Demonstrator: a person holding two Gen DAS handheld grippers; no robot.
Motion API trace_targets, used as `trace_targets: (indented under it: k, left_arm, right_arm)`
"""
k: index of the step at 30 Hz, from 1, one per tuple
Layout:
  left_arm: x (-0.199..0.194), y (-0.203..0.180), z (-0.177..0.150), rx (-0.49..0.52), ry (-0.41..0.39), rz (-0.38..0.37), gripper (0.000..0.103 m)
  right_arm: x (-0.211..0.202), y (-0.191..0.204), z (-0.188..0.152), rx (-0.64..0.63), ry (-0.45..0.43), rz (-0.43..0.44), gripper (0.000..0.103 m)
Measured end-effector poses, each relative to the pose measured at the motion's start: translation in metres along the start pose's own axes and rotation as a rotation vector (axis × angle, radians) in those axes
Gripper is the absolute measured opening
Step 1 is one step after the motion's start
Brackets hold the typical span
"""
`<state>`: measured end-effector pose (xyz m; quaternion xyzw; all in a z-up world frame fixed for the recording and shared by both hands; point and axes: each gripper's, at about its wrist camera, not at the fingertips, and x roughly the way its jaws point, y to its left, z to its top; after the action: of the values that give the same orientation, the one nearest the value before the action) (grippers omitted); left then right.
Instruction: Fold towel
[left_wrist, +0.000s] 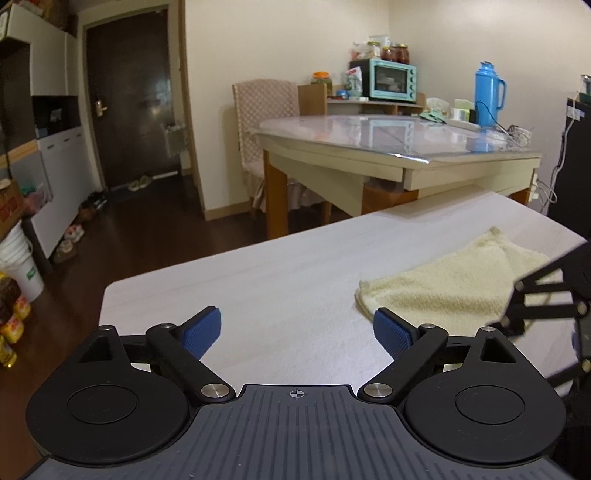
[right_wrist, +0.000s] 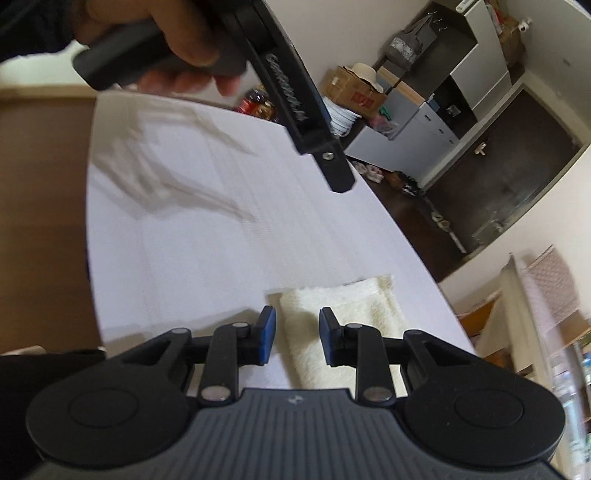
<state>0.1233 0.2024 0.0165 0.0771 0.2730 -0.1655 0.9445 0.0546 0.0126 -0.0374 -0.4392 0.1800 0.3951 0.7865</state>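
A cream towel (left_wrist: 454, 284) lies folded on the white table (left_wrist: 277, 280), to the right in the left wrist view. My left gripper (left_wrist: 297, 332) is open wide and empty, above the table just left of the towel's near corner. In the right wrist view the towel (right_wrist: 343, 310) lies under my right gripper (right_wrist: 297, 336), whose blue pads stand partly apart over its edge and hold nothing. The right gripper's linkage shows at the right edge of the left wrist view (left_wrist: 546, 306). The left gripper and the hand holding it show at the top of the right wrist view (right_wrist: 295, 99).
A glass-topped dining table (left_wrist: 388, 140) stands beyond the white table, with a blue thermos (left_wrist: 487, 94) and a teal oven (left_wrist: 393, 79). A covered chair (left_wrist: 266, 122) sits beside it. A dark door (left_wrist: 129, 99), a cabinet, shoes and buckets are at the left.
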Motion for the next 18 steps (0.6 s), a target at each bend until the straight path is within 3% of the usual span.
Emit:
trace_targets:
  k: [2,6,12,18]
  left_arm:
    - [-0.003,-0.001,-0.004,0.031,-0.001,-0.021,0.093]
    - [-0.010,-0.015,-0.014,0.170,-0.011,-0.081,0.093]
    - [-0.021,-0.067,-0.030,0.490,-0.059,-0.200,0.093]
    - [-0.019,-0.114,-0.049,0.740,-0.066,-0.251,0.092]
  right_arm:
    - [0.008,0.001,-0.001,-0.009,-0.006,0.000,0.009]
    - [0.000,-0.009,-0.007,0.059,-0.062,0.056,0.008]
    - [-0.062,-0.063,-0.021,0.305,-0.162,0.295,0.008]
    - [-0.108,-0.103,-0.050,0.457,-0.219,0.471,0.008]
